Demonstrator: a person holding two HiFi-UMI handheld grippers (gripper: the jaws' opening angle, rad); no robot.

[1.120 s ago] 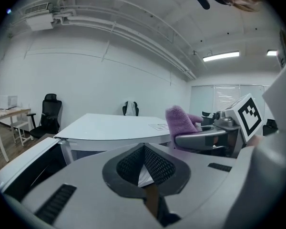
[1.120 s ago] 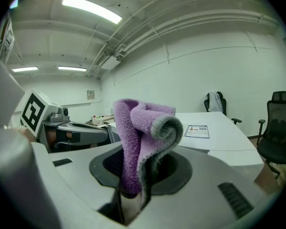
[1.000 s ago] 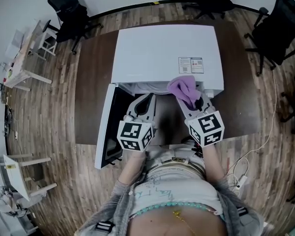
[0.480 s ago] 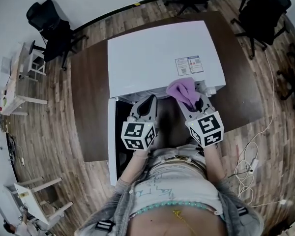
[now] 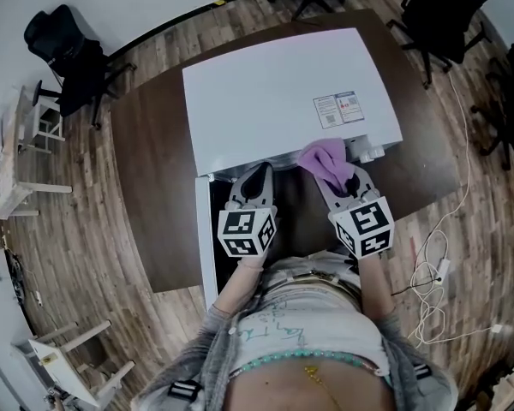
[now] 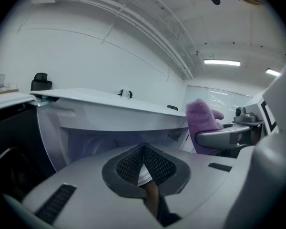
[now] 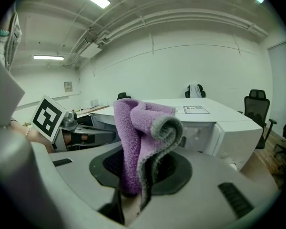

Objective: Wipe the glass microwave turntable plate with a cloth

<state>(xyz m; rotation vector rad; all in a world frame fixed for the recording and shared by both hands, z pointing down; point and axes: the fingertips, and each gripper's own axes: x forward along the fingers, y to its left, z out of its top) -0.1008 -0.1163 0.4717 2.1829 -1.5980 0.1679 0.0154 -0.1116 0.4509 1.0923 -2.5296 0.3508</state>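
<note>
A white microwave [image 5: 274, 92] stands on a dark brown table, its door [image 5: 204, 229] swung open to the left. Both grippers sit side by side just in front of its opening. My left gripper [image 5: 259, 176] is shut with nothing in it; in the left gripper view its tips [image 6: 144, 151] point into the cavity [image 6: 95, 144]. My right gripper [image 5: 347, 180] is shut on a purple cloth [image 5: 324, 159], which stands folded upright above the jaws [image 7: 140, 142]. The glass turntable plate cannot be made out in any view.
The brown table [image 5: 154, 187] has bare strips left and right of the microwave. Black office chairs [image 5: 64, 54] stand at the back on the wooden floor. White cables [image 5: 437, 272] lie on the floor at the right. Small white tables [image 5: 17, 169] stand at the far left.
Both grippers have sunk a little in front of the open microwave, the left one more. The head view has shifted. The cloth stays in the right gripper.
</note>
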